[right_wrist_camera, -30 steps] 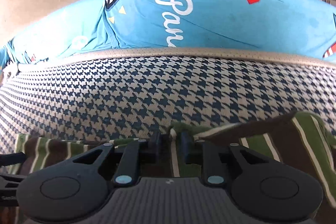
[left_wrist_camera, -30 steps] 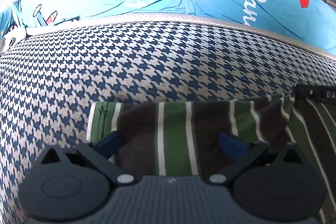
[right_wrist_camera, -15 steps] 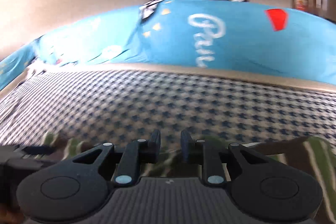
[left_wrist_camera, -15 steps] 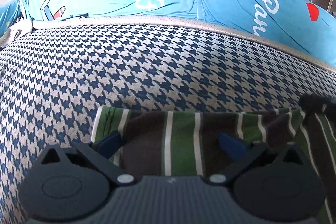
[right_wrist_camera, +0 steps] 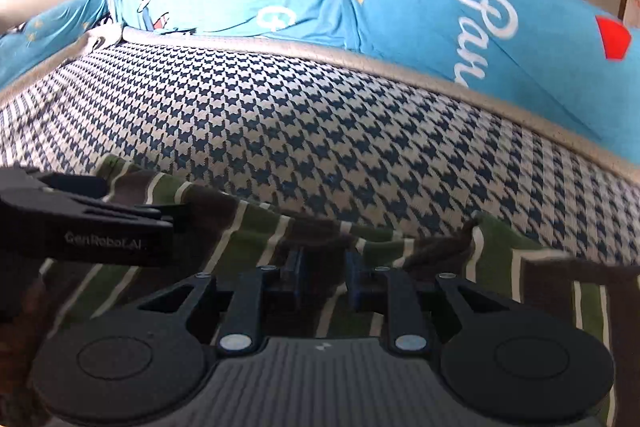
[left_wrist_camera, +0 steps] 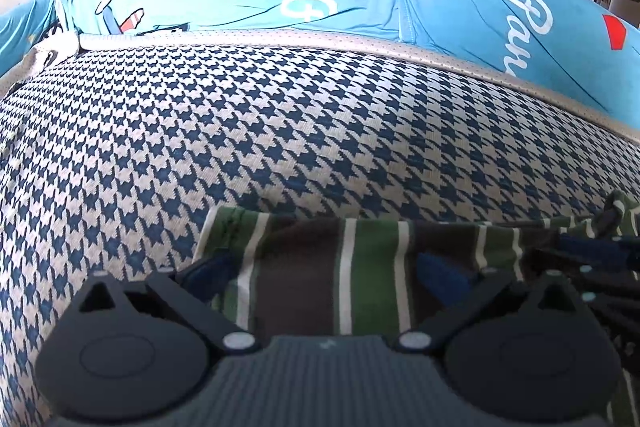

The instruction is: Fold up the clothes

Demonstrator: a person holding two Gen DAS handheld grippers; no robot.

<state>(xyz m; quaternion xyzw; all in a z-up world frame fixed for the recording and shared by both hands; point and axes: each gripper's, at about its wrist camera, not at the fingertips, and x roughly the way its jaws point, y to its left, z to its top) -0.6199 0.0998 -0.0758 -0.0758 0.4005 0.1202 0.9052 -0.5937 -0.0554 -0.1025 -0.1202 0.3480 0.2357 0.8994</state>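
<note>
Two fingers of left gripper (left_wrist_camera: 326, 269) spread wide over striped garment (left_wrist_camera: 332, 279) on houndstooth cushion (left_wrist_camera: 280, 131); right gripper now entering at right edge.
Right view: right gripper (right_wrist_camera: 323, 273) pinches garment fold, shifted leftward beside left gripper.

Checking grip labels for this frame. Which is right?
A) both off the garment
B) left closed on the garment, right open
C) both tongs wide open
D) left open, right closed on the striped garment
D: the left tongs straddle the striped garment with fingers far apart, while the right tongs pinch a fold of it.

black ribbed gripper bodies, blue-padded fingers (left_wrist_camera: 438, 273), silver screws, "genrobot.ai" lettering
</note>
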